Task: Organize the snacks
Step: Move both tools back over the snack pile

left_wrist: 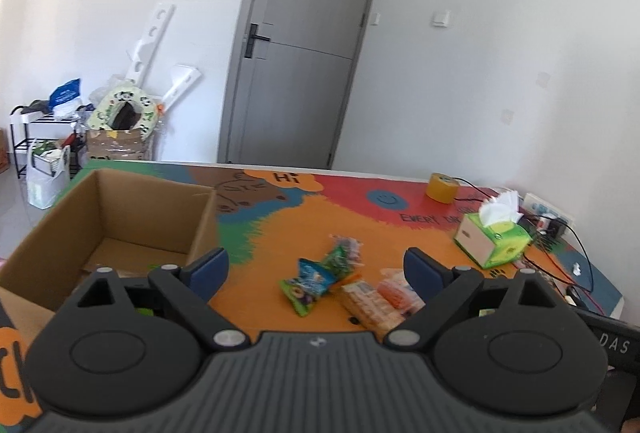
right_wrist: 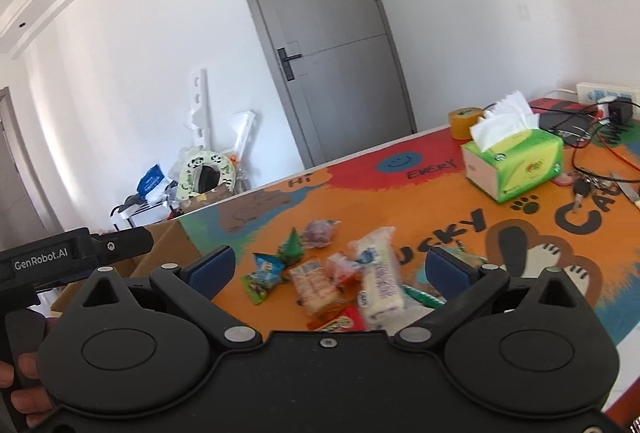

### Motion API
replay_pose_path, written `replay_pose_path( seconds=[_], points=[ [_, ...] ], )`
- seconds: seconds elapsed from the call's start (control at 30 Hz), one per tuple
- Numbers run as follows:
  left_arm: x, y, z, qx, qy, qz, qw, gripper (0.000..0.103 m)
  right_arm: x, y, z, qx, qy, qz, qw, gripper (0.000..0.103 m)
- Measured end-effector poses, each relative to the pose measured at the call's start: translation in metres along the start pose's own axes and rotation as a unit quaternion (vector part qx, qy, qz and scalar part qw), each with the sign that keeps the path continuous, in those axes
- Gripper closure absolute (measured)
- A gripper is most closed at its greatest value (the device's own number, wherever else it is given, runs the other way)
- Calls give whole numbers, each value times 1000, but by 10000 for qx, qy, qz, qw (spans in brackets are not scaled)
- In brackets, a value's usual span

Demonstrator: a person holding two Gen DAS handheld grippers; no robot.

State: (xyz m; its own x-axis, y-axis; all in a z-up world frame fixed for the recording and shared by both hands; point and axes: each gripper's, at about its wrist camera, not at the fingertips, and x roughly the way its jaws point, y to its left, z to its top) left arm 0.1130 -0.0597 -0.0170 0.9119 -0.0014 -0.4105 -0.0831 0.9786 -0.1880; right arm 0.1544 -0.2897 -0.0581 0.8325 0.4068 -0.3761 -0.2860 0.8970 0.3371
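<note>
Left gripper (left_wrist: 316,269): held above the table with its blue-padded jaws spread wide and nothing between them; it is aimed between the box and the snack pile, a stance judged ready for picking.
Right gripper (right_wrist: 330,269): likewise spread wide and unloaded, raised over the pile, apparently so that a packet can be chosen.
Snacks: a loose heap of small wrapped packets (right_wrist: 340,277) lies on the orange part of the colourful printed table mat (left_wrist: 280,229), none yet sorted.
Blue-and-green foil packet (left_wrist: 310,283): set at the heap's left edge, nearest the box.
Open brown cardboard box (left_wrist: 120,217): stood to the left of the heap, judged the collecting place; little is seen inside.
Green tissue box (right_wrist: 516,161): well apart, at the far right.
</note>
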Motion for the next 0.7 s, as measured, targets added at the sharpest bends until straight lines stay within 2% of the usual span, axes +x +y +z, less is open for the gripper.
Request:
replay_pose_path(
  seconds=[0.17,0.5,0.7],
  points=[
    [13,-19,-8,138,103,-154,9997,9,2,-22,-3,180,57,-168,9997,0],
    [49,-35,-23,169,441,-320,9984,10,20,-58,-12,558,329,-141,9978,2],
    [73,-43,-37,167,777,-496,9956,12,39,-71,-19,610,592,-196,9962,17]
  ],
)
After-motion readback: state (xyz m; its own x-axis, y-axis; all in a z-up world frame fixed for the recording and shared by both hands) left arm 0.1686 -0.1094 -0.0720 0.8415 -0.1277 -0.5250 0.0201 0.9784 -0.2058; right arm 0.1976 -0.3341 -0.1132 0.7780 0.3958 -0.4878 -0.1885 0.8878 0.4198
